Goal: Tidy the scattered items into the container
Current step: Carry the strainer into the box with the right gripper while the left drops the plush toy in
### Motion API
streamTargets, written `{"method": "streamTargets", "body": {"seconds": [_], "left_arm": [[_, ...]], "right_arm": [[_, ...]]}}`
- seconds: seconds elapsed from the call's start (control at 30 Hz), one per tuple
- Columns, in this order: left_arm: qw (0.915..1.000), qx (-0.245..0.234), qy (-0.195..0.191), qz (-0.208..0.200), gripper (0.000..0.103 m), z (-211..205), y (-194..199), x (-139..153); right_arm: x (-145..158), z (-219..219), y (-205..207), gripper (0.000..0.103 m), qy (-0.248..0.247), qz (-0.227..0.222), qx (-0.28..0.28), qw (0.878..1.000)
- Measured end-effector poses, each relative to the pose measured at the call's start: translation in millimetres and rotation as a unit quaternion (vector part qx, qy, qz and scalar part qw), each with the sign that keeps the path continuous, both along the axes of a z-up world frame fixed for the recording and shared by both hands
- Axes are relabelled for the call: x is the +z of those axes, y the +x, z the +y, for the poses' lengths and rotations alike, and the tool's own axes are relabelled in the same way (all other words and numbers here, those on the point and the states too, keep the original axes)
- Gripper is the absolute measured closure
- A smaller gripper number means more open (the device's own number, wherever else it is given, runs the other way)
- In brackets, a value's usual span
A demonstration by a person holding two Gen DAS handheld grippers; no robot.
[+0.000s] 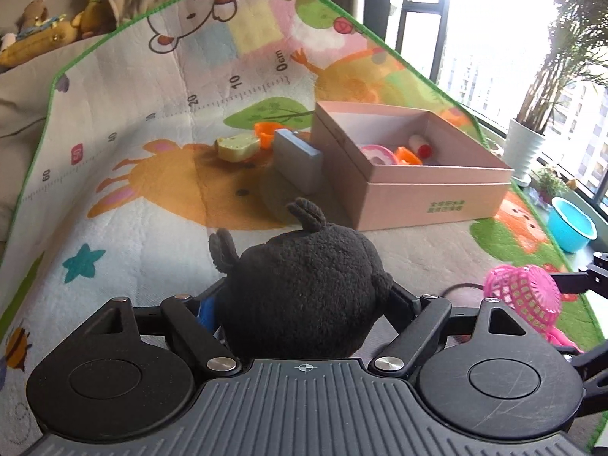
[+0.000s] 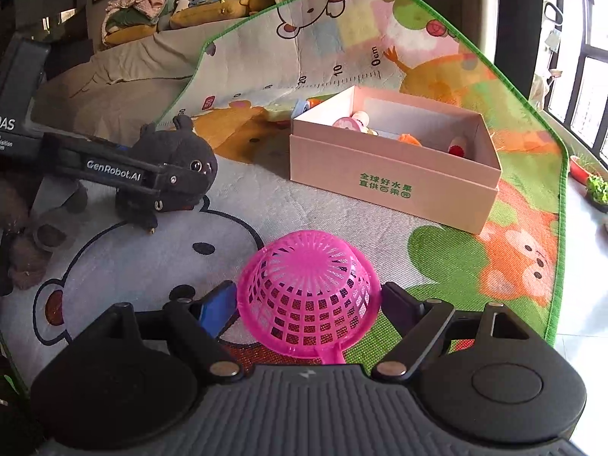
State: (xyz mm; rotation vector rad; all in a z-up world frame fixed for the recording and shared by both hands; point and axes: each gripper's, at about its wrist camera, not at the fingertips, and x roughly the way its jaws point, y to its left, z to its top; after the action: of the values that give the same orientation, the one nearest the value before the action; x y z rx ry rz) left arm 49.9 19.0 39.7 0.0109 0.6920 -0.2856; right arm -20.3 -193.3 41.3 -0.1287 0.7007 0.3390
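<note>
My left gripper [image 1: 304, 292] is shut on a black plush toy [image 1: 304, 288] with small ears, which fills the space between its fingers; the right wrist view shows that gripper [image 2: 167, 190] clamping the plush [image 2: 178, 152] just above the mat. My right gripper [image 2: 309, 296] is shut on an upturned pink mesh basket [image 2: 307, 296], with a pad at each side. The pink cardboard box [image 1: 429, 201] [image 2: 380, 174] stands open ahead with a few small toys inside. Left of it lie a yellow cheese toy [image 1: 237, 148], an orange cup [image 1: 266, 131] and a grey-blue block [image 1: 296, 159].
Everything sits on a colourful play mat [image 1: 152, 209] whose far side curls up against a sofa with stuffed toys [image 2: 212, 0]. A blue basin [image 1: 570, 228] and a potted plant [image 1: 526, 144] stand by the window at right. A brown plush [image 2: 34, 235] lies at far left.
</note>
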Motion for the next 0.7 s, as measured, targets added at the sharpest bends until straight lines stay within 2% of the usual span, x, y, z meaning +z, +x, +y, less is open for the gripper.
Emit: {"method": "streamTargets", "body": {"seconds": [0.17, 0.33, 0.5, 0.7], "left_arm": [[0.9988, -0.043, -0.020, -0.008, 0.016, -18.6, -37.7, 9.1], [0.9960, -0.085, -0.010, -0.028, 0.016, -36.2, -64.9, 19.2], [0.9936, -0.106, 0.003, -0.038, 0.016, -48.3, -72.3, 22.3], [0.9918, -0.122, -0.001, -0.040, 0.016, -52.9, -66.6, 30.7]], "right_arm": [[9.3, -9.0, -16.7, 0.020, -0.004, -0.012, -0.018, 1.000], [23.2, -20.5, -30.6, 0.020, 0.005, -0.030, -0.034, 0.999], [33.3, -30.7, -34.8, 0.020, 0.019, -0.034, -0.054, 0.998], [47.9, -41.8, -30.3, 0.020, 0.050, -0.031, -0.065, 0.996]]}}
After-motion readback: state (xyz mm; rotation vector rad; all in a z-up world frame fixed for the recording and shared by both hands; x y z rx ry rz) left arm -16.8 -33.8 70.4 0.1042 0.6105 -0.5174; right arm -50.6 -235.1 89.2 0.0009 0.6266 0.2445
